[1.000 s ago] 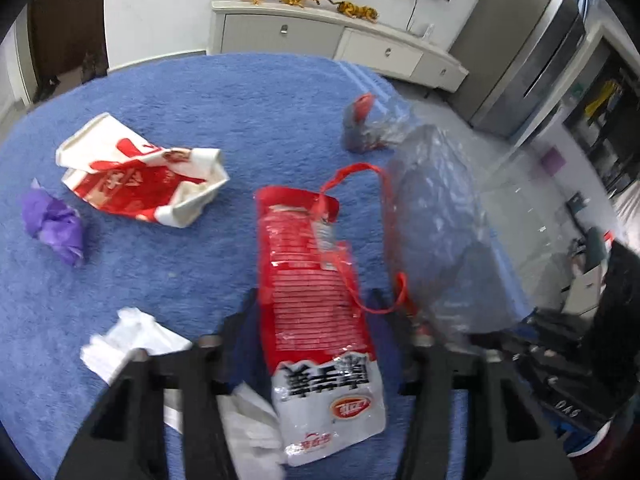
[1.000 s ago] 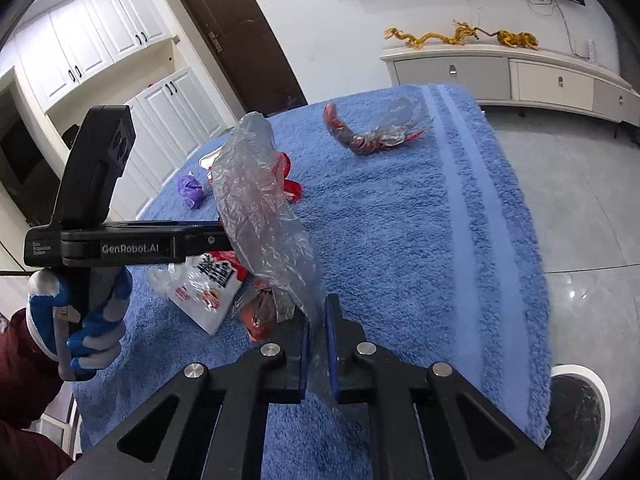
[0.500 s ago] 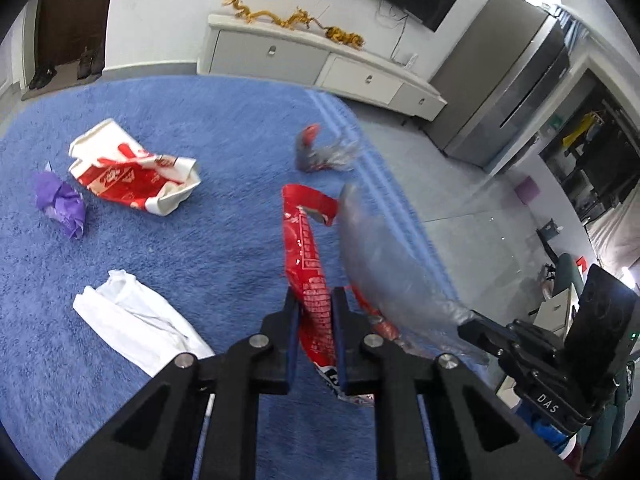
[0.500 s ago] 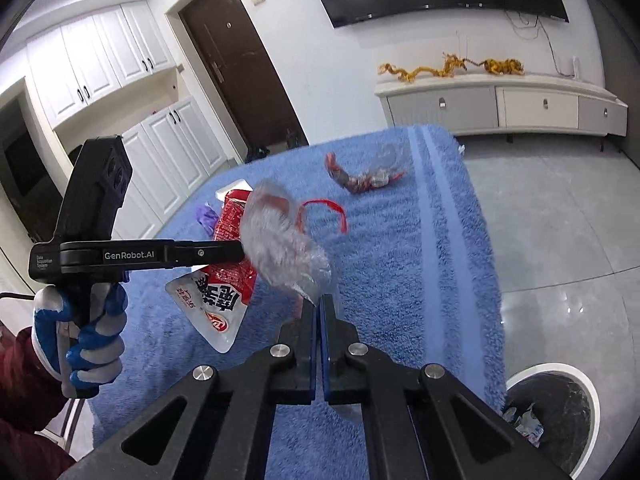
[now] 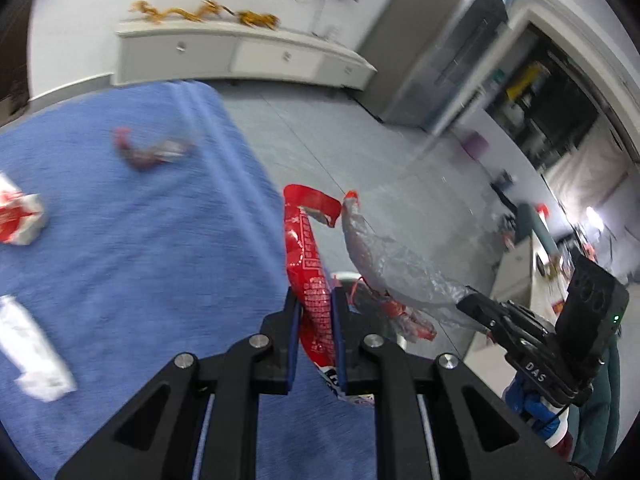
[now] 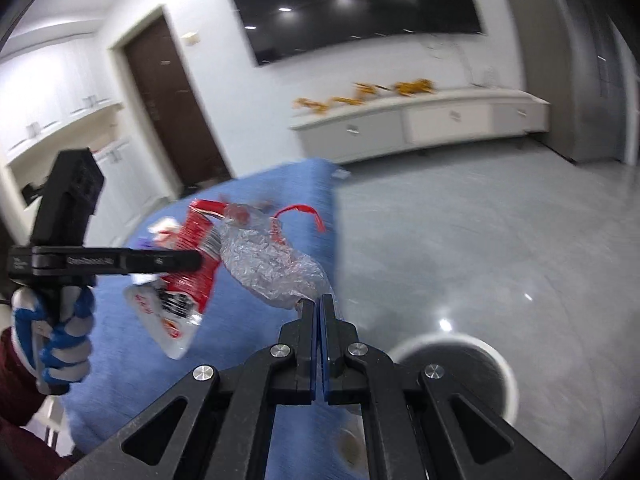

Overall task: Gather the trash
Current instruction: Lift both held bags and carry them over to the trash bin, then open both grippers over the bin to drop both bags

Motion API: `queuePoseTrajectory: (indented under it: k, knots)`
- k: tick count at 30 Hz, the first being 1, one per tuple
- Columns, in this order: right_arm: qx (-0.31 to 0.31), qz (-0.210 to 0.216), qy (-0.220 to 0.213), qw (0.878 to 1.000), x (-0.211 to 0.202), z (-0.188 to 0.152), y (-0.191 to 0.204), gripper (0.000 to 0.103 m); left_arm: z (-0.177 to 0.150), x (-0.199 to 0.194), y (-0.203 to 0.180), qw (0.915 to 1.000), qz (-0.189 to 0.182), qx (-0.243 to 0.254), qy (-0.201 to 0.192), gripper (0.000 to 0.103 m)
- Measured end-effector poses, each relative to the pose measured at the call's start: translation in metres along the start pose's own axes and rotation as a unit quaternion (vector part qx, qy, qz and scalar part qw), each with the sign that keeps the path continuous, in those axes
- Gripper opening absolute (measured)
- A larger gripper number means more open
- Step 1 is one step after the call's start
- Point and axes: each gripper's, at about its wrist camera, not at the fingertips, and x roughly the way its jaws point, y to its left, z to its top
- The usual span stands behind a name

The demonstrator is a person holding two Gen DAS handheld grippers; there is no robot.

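My left gripper [image 5: 316,300] is shut on a red and white snack wrapper [image 5: 308,264], which it holds in the air past the right edge of the blue cloth [image 5: 140,248]. The same wrapper [image 6: 188,276] hangs from the left gripper [image 6: 196,260] in the right wrist view. My right gripper [image 6: 318,302] is shut on a crumpled clear plastic bag [image 6: 272,260] with a red string [image 6: 300,212]. That bag [image 5: 392,264] shows beside the wrapper in the left wrist view, held by the right gripper [image 5: 464,300].
A round bin with a white rim [image 6: 496,360] stands on the grey floor below the right gripper. Blurred on the blue cloth lie a clear red-tipped wrapper [image 5: 148,152], a red and white packet [image 5: 20,216] and white paper [image 5: 32,356]. A white cabinet [image 5: 240,56] lines the far wall.
The left gripper closed on the red wrapper and lifted it off the cloth. Both grippers have carried their trash right, beyond the cloth's edge and toward the bin.
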Motion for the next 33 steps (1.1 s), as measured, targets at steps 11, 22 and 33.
queuePoseTrajectory:
  k: [11, 22, 33]
  knots:
    - [0.090, -0.101, 0.085, 0.987, 0.031, -0.063, -0.099, 0.002, 0.005, 0.127, -0.089, 0.9934, -0.020, 0.049, 0.101, 0.019]
    - [0.126, -0.146, 0.119, 0.974, 0.052, -0.097, -0.132, 0.044, -0.003, 0.168, -0.100, 0.9878, -0.025, 0.052, 0.145, 0.049]
    - [0.090, -0.125, 0.086, 0.984, 0.043, -0.066, -0.096, 0.045, -0.002, 0.085, -0.060, 0.9964, 0.021, 0.058, 0.059, 0.049]
